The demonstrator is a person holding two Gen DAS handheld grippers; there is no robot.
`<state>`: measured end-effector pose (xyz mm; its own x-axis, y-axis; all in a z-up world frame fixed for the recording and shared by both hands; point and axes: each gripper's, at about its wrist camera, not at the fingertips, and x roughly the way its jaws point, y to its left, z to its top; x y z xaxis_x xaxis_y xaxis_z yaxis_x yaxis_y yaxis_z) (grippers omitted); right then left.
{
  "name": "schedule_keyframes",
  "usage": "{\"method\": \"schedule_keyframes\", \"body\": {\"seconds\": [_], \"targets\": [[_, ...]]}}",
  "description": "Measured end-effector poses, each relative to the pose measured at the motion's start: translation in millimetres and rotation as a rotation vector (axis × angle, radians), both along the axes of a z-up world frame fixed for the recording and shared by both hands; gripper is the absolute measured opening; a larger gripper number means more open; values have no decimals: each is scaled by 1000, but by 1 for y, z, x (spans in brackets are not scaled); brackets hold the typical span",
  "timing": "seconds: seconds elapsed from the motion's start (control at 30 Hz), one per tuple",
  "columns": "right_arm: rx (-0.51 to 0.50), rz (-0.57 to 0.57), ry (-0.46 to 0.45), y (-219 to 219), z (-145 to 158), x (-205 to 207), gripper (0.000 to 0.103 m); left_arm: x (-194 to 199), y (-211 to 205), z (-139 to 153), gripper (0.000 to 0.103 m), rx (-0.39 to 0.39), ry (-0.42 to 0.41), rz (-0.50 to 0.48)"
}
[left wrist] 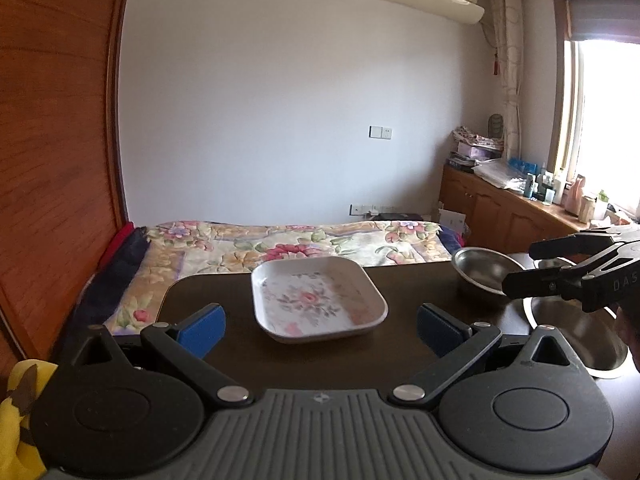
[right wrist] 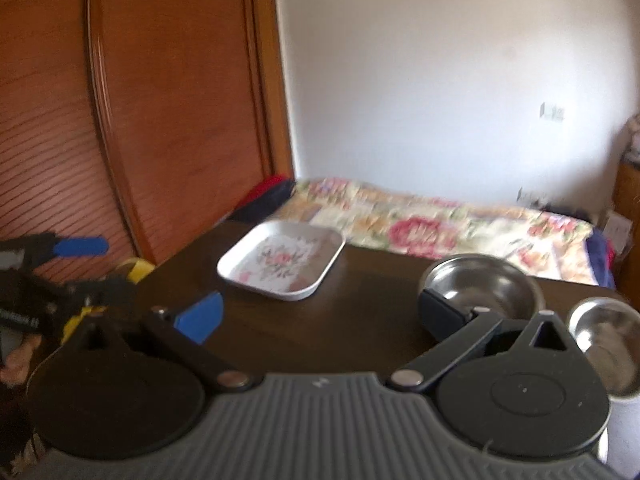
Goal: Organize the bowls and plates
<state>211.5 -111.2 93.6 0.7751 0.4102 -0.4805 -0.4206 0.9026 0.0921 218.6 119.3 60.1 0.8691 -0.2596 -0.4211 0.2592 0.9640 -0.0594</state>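
Observation:
A square white plate with a pink flower print (left wrist: 318, 299) lies on the dark table (left wrist: 224, 292); it also shows in the right wrist view (right wrist: 282, 259). My left gripper (left wrist: 320, 330) is open and empty, just short of the plate. A steel bowl (left wrist: 484, 270) stands at the table's far right, and a larger steel bowl (left wrist: 576, 328) lies nearer. My right gripper (right wrist: 320, 316) is open and empty; its right finger is beside the steel bowl (right wrist: 482, 286). Another steel bowl (right wrist: 608, 344) stands to its right. The right gripper also appears in the left wrist view (left wrist: 520, 268) above the bowls.
A bed with a floral cover (left wrist: 288, 246) lies beyond the table. A wooden wardrobe (left wrist: 56, 152) stands at the left. A wooden cabinet with bottles (left wrist: 520, 204) runs under the window. A yellow cloth (left wrist: 16, 412) is at the near left.

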Motion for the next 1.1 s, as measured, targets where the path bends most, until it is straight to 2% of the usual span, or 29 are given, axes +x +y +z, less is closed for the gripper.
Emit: {"method": "schedule_keyframes", "body": {"seconds": [0.13, 0.3, 0.53, 0.63, 0.7, 0.73, 0.77, 0.93, 1.1], "targets": [[-22, 6, 0, 13, 7, 20, 103, 24, 7, -2, 103, 3, 8, -17], [3, 7, -10, 20, 14, 44, 103, 51, 13, -6, 103, -6, 20, -18], [-105, 16, 23, 48, 11, 74, 103, 88, 21, -16, 103, -24, 73, -33], [-118, 21, 44, 57, 9, 86, 102, 103, 23, -20, 103, -23, 92, -39], [-116, 27, 68, 61, 5, 97, 91, 113, 26, -24, 101, -34, 114, -44], [-117, 26, 86, 63, 4, 103, 70, 118, 27, -27, 98, -40, 125, -47], [-123, 21, 106, 64, 1, 109, 57, 122, 28, -29, 97, -42, 132, -47], [-153, 14, 172, 72, -15, 131, 44, 141, 28, -43, 88, -33, 166, -44], [-148, 14, 218, 77, -26, 146, 44, 157, 32, -56, 81, -44, 204, -36]]}}
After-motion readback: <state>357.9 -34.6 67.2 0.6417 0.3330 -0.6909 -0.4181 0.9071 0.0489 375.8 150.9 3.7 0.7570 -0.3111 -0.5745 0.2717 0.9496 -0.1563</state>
